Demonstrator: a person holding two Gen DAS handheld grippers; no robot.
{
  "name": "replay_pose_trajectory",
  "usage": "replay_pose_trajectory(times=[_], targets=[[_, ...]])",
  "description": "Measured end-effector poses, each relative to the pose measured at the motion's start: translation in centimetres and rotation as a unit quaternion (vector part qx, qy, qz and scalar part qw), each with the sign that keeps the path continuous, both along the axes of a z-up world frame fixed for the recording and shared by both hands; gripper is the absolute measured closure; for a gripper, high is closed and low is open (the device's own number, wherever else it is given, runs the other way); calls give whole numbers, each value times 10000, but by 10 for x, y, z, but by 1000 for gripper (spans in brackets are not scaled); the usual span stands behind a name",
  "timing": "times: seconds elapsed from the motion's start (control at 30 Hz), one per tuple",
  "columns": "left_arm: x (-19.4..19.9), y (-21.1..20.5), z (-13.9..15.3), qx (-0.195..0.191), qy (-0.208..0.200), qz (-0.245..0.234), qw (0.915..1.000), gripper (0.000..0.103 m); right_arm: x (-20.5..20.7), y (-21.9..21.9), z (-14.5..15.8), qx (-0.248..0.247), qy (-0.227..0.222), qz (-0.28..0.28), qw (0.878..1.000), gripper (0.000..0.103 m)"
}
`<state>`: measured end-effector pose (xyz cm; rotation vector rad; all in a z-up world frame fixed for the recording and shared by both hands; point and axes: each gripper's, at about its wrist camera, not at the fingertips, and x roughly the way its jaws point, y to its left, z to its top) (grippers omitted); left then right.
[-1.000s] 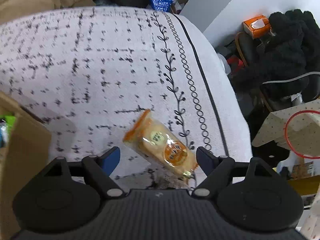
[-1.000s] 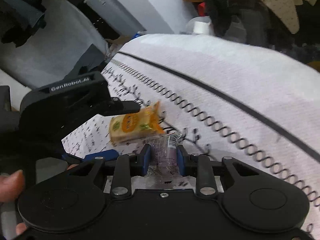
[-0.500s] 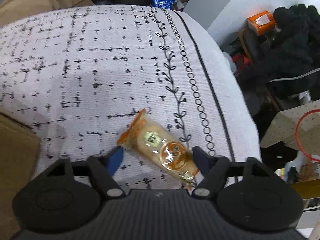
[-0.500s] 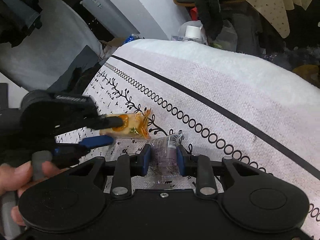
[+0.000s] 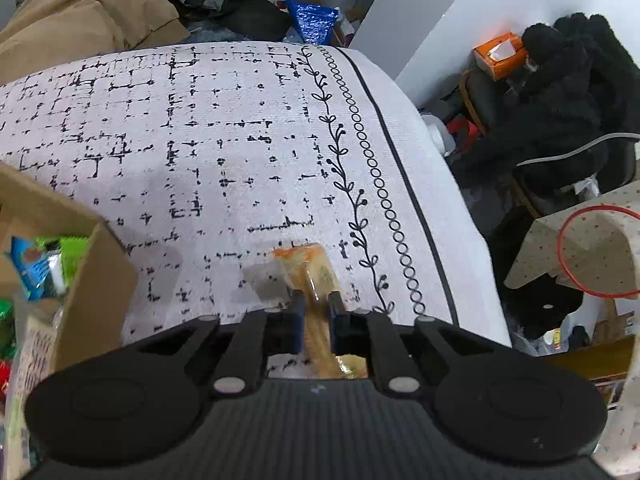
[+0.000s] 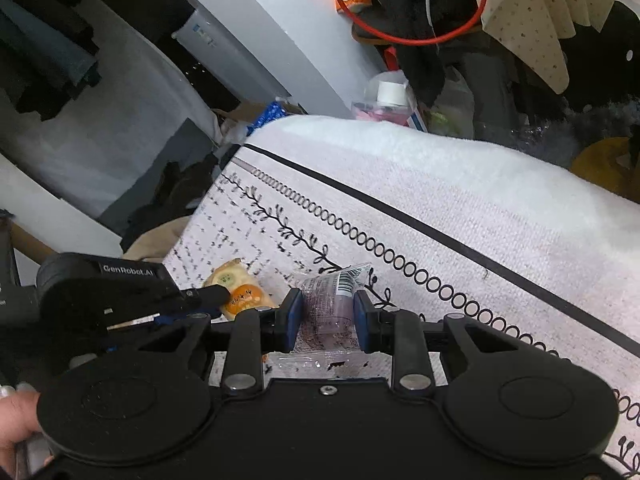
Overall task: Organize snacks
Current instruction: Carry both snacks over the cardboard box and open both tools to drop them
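My left gripper [image 5: 314,312] is shut on an orange-edged clear snack pack [image 5: 316,280] holding two round pastries, lifted a little off the white patterned cloth [image 5: 224,152]. In the right wrist view the same pack [image 6: 238,290] shows edge-on between the left gripper's fingers [image 6: 208,298]. My right gripper [image 6: 326,314] is shut on a clear packet with a purple filling and a barcode [image 6: 332,300], held just above the cloth [image 6: 460,208]. At the left stands a cardboard box [image 5: 100,272] with several bright snack packs inside.
A tan garment [image 5: 80,24] and a blue bag [image 5: 314,18] lie beyond the cloth's far edge. Right of the cloth are a black fleece on a chair [image 5: 560,112], an orange tissue box [image 5: 500,54] and a red hoop [image 5: 600,252]. A hand [image 6: 16,420] shows at lower left.
The left jaws have closed on the pastry pack and lifted it, turning it edge-on. The right gripper has risen with its purple packet still held. The box has come back into the left view.
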<state>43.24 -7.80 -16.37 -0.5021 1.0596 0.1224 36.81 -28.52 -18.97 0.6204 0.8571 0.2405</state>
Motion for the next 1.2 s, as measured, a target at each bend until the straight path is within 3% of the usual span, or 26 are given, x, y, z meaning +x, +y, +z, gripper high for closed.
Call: replay_pose_trajectory(times=[0.3,0.5,0.9,1.2], targets=[[-20,3,22,71,-253,-11,9997,96,0,0,1,152,-6,46,9999,76],[-29,15,42,103,-413,12,9991,97,-2,17,21,381,-313,330,9982,76],[-62,71,87,183,-706,326,9968,97,-17,82,57,421,-783,1189,9889,76],[-88,118,95,167,-707,672,9951,97,-28,116,68,399,-924,1552,9827,76]])
